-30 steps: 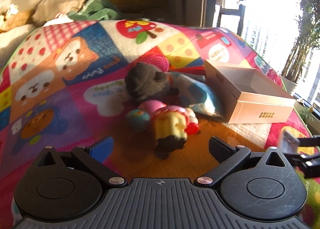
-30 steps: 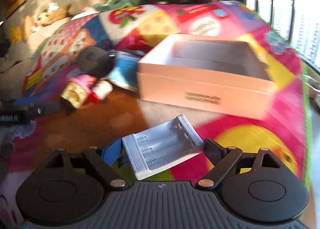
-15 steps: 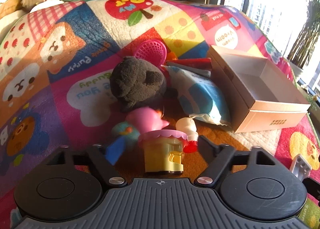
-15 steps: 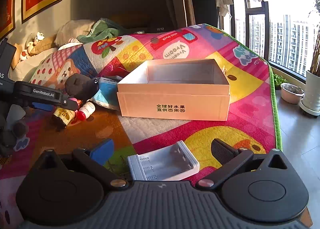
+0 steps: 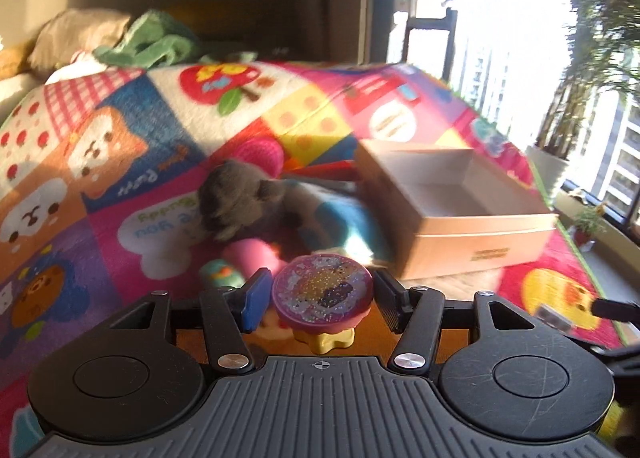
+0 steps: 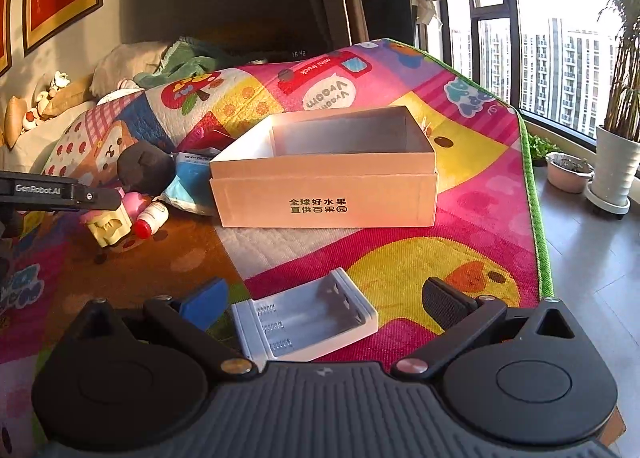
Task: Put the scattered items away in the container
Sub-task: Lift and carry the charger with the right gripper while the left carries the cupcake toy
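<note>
Clamping from both sides, the left claw (image 5: 320,298) has just been closing and now grips the toy cupcake (image 5: 322,294) by its glittery pink top, the widest part, likely for a firm carry. The cardboard box (image 6: 324,186) sits empty on the play mat (image 6: 460,258), near enough for a short trip. Spread wide, the right claw (image 6: 324,306) straddles the gray battery tray (image 6: 304,318) lying flat on the mat, untouched, seemingly lined up for grabbing.

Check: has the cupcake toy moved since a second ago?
Yes. The cupcake toy has come off the mat into the left hand-held gripper, whose jaws just closed around it.
</note>
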The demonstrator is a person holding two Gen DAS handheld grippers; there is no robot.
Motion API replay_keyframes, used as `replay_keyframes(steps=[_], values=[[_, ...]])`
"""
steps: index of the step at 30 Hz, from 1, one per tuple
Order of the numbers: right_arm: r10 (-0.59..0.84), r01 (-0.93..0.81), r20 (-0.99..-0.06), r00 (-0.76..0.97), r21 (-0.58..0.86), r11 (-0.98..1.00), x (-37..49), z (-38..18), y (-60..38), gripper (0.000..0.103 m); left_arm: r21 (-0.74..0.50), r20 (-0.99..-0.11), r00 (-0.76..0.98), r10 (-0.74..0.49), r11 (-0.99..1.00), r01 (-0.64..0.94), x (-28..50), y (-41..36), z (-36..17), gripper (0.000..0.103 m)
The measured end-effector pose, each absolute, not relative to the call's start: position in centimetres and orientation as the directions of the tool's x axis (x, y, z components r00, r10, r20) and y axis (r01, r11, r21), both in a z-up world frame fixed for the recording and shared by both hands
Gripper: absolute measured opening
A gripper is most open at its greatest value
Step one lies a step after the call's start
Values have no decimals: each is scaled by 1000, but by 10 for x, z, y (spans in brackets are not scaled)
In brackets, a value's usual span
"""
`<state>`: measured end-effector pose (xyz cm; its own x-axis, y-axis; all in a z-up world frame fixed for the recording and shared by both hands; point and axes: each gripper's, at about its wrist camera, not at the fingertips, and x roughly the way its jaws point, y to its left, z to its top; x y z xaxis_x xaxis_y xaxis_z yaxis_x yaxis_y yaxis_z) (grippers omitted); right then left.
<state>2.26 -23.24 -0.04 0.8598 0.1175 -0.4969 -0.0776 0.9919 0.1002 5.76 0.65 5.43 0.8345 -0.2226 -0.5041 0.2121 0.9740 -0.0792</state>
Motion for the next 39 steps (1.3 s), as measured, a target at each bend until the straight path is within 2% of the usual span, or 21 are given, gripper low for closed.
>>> replay_keyframes(steps=[10, 16, 20, 22, 26, 30, 35, 39], values=[[49, -45, -474, 879, 20, 999, 9, 5, -247, 103, -111, -566, 766, -304, 949, 294, 15, -7, 23, 63], [-13, 4, -483, 875, -20, 1000, 14, 4, -267, 103, -124, -608, 735, -300, 950, 286, 10, 0, 10, 91], [206, -153, -522, 828, 142, 978, 24, 9, -277, 103, -123, -610, 733, -299, 950, 286, 10, 1, 7, 98], [302, -261, -547, 780, 154, 953, 30, 8, -267, 103, -108, -608, 736, -297, 950, 295, 9, -3, 5, 101], [320, -381, -602, 732, 28, 924, 40, 0, -241, 103, -76, -609, 740, -286, 949, 305, 7, -8, 4, 103], [354, -405, -652, 671, 77, 911, 53, -7, -238, 103, -76, -607, 741, -288, 949, 307, 7, -7, 3, 103], [453, -450, -629, 632, 178, 875, 39, -3, -238, 103, -69, -607, 743, -283, 950, 306, 6, -8, 2, 103], [443, -478, -623, 644, 125, 870, 23, -1, -225, 103, -44, -611, 745, -270, 950, 308, 6, -12, 1, 103]])
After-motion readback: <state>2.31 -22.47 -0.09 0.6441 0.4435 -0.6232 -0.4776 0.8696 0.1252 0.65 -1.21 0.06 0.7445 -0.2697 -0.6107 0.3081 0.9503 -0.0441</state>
